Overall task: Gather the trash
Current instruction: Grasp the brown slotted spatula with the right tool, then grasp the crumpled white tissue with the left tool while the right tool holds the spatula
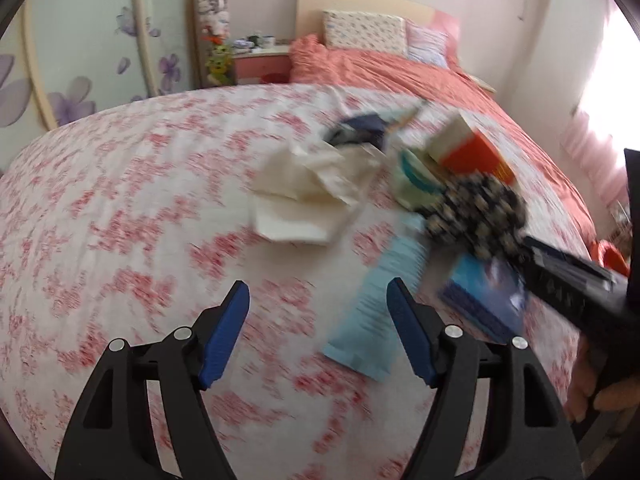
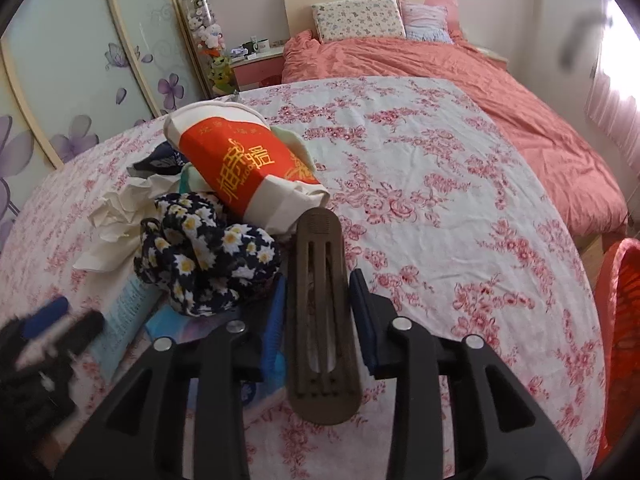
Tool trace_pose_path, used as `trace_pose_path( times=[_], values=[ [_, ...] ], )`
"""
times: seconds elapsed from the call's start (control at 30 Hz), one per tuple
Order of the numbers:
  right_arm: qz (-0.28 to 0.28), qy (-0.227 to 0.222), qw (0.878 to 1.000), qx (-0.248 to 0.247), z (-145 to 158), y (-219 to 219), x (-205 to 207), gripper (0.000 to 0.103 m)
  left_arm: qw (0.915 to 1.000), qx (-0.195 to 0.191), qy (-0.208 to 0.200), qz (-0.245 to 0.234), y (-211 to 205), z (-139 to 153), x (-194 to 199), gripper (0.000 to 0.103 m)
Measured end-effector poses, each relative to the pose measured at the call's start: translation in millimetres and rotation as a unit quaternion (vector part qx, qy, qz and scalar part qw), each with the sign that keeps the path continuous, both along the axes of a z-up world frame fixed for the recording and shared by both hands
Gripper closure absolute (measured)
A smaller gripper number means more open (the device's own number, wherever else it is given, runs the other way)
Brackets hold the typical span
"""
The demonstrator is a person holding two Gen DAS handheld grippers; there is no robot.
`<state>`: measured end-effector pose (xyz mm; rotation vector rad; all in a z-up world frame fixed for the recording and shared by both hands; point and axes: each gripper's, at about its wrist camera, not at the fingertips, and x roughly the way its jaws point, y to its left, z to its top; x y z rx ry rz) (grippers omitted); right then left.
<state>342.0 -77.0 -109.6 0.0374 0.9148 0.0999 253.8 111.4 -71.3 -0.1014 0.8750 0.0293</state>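
1. Using the orange and white bag (image 2: 244,164) as the landmark: it's lying on its side on the floral sheet (image 2: 420,184), printed with yellow characters, in the middle of a heap of stuff.
2. The right gripper (image 2: 318,312) sits just on the near side of that bag. Its jaws are clamped on a flat brown slotted piece (image 2: 320,312), maybe a shoe sole or insole, can't really say. The rounded far end of it almost touches the bag's lower edge.
3. A dark cloth with white daisies (image 2: 208,252) is bunched up against the bag's near-left side, just beside the brown piece.
4. Crumpled white paper (image 2: 116,216) is left of the bag, touching the daisy cloth. In the left wrist view the same paper (image 1: 308,196) is blurry but easy to spot.
5. A pale blue printed leaflet (image 1: 380,300) and a blue box (image 1: 480,300) lie on the near side of the bag, partly under the daisy cloth.
6. Something dark blue (image 2: 160,160) pokes out behind the bag's left end; too hidden to name.
7. The left gripper (image 1: 318,320) hangs above the sheet on the near-left side of the bag, jaws spread wide apart and gripping nothing. The leaflet sits right by its right finger.
8. An orange basket (image 2: 624,320) is well off to the right of the bag, past the sheet's edge.
9. A salmon duvet (image 2: 480,80) and two pillows (image 2: 360,20) are farther back, beyond the bag.
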Motion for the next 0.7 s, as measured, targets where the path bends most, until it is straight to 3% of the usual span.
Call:
trace_pose_path(
  times=[0.1,0.2,0.5,0.63,0.67,0.7],
  values=[
    [0.008,0.001,1.0,-0.013,1,1,-1,0.071,0.9996,-0.016,-0.002,0.022,12,4,12,0.031],
    [-0.019,0.001,1.0,-0.018,2,-13,-7,0.071,0.9993,-0.022,-0.009,0.029,15,8,24,0.024],
    [-0.033,0.003,0.999,-0.014,1,-34,-13,0.07,0.9993,0.038,0.002,0.004,-12,-5,66,0.024],
    [-0.034,-0.001,0.999,-0.023,0,-33,-14,0.07,0.9997,0.017,0.014,0.01,-4,-13,80,0.04],
    [-0.032,-0.001,0.999,-0.026,-1,-31,-14,0.07,0.9997,0.015,0.011,0.012,-3,-13,78,0.051],
    [-0.03,-0.002,0.999,-0.027,0,-31,-15,0.07,0.9998,0.014,0.011,0.01,-1,-12,77,0.054]
  ],
)
